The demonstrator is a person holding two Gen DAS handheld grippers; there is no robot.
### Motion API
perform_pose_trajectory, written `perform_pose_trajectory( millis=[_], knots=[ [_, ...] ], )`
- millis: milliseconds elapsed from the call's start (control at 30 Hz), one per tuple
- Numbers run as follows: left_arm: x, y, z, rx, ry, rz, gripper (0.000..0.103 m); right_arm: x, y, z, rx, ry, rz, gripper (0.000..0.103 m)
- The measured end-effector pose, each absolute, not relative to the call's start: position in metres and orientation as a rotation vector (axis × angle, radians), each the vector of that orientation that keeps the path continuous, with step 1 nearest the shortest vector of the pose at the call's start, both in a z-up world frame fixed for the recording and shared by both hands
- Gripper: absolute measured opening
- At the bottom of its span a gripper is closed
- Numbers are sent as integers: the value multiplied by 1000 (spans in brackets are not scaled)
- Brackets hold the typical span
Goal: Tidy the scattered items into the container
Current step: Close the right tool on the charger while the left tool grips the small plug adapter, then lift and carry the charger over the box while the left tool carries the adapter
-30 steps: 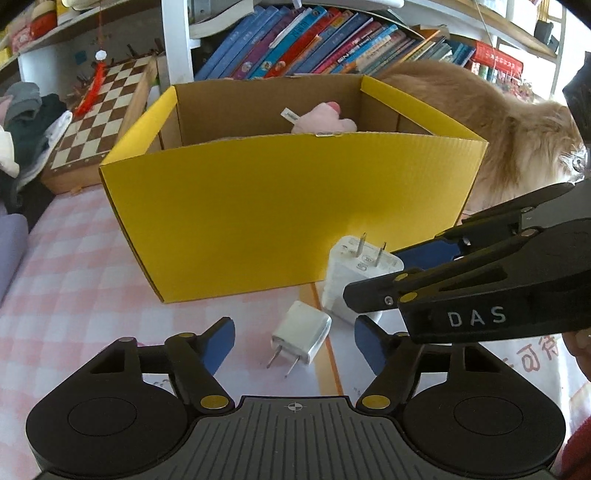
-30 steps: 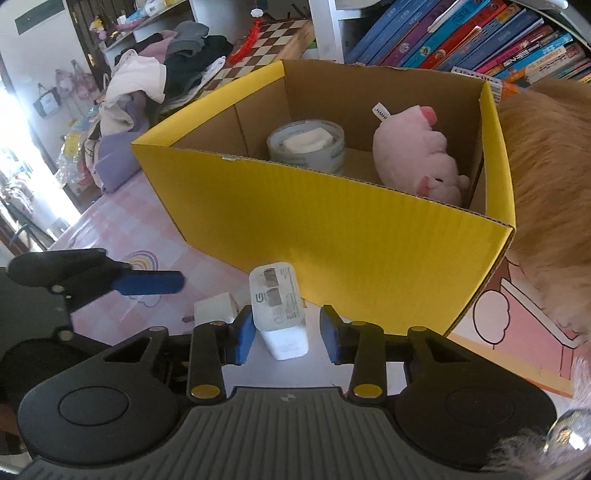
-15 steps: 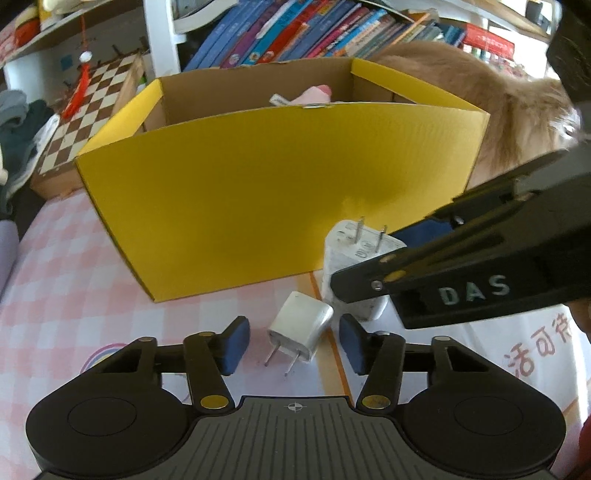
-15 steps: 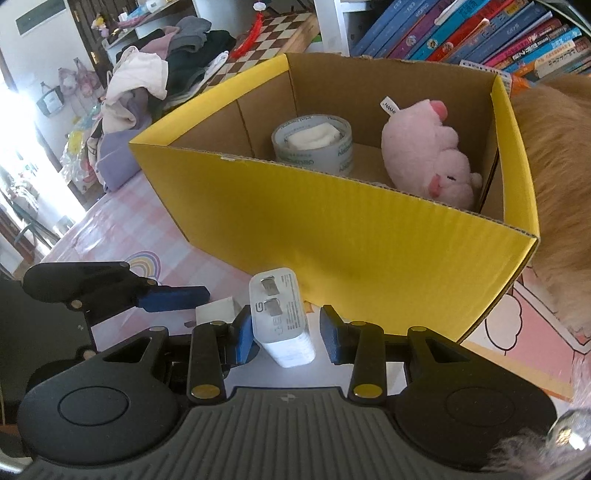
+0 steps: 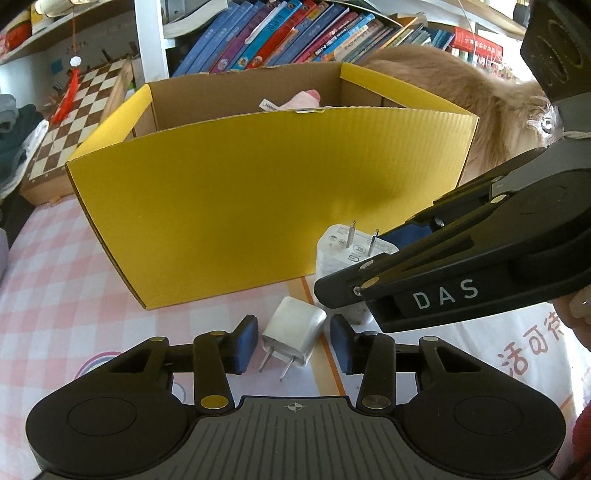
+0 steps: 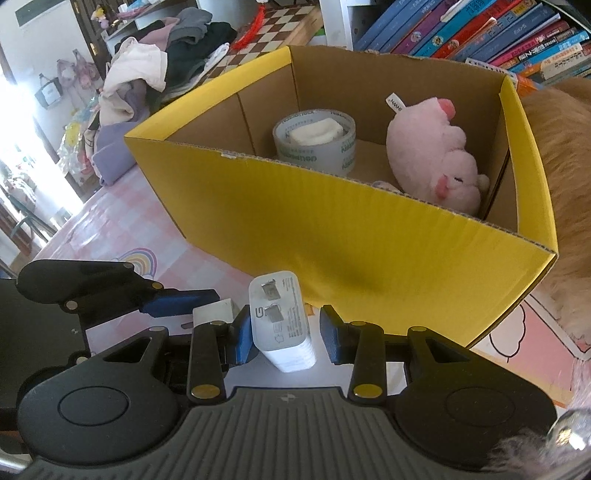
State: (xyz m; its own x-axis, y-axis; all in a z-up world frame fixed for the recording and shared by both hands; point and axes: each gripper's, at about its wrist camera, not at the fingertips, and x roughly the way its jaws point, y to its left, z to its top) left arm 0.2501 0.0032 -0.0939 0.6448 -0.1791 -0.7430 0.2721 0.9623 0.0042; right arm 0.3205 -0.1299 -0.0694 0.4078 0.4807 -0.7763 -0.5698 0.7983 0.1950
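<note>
A yellow cardboard box (image 5: 258, 206) stands on the pink checked table; it also shows in the right wrist view (image 6: 369, 236), holding a tape roll (image 6: 316, 140) and a pink plush pig (image 6: 432, 158). A small white charger (image 5: 295, 332) lies flat between the open fingers of my left gripper (image 5: 293, 343), untouched. A taller white charger (image 6: 282, 325), prongs up, stands between the fingers of my right gripper (image 6: 284, 339); the left pad (image 6: 243, 339) touches it, the right pad is apart. The tall charger also shows in the left wrist view (image 5: 347, 251).
A tan furry animal (image 5: 491, 110) sits behind and right of the box. A chessboard (image 5: 74, 107) and a clothes pile (image 6: 166, 62) lie to the far left. Bookshelves (image 5: 295, 33) stand behind. The right gripper's body (image 5: 480, 251) crosses the left wrist view.
My left gripper has moved forward around the small charger and its fingers have narrowed. My right gripper has risen a little, looking further into the box, with the tall charger tilting between its fingers.
</note>
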Motion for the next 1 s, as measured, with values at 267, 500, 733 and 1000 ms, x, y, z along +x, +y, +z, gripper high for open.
perform_pose_trajectory(
  millis=[267,500,733,1000],
  knots=[
    [247,9,-94,109,825,-268,33,319,-129,-66,-112,948,660,30],
    [241,13,-84,75,812,-273,32,315,-130,-58,-117,936,659,25],
    [234,22,-70,43,784,-250,32,309,-133,-47,-117,919,661,25],
    [212,30,-27,24,698,-221,32,291,-144,-16,-79,856,683,25]
  ],
)
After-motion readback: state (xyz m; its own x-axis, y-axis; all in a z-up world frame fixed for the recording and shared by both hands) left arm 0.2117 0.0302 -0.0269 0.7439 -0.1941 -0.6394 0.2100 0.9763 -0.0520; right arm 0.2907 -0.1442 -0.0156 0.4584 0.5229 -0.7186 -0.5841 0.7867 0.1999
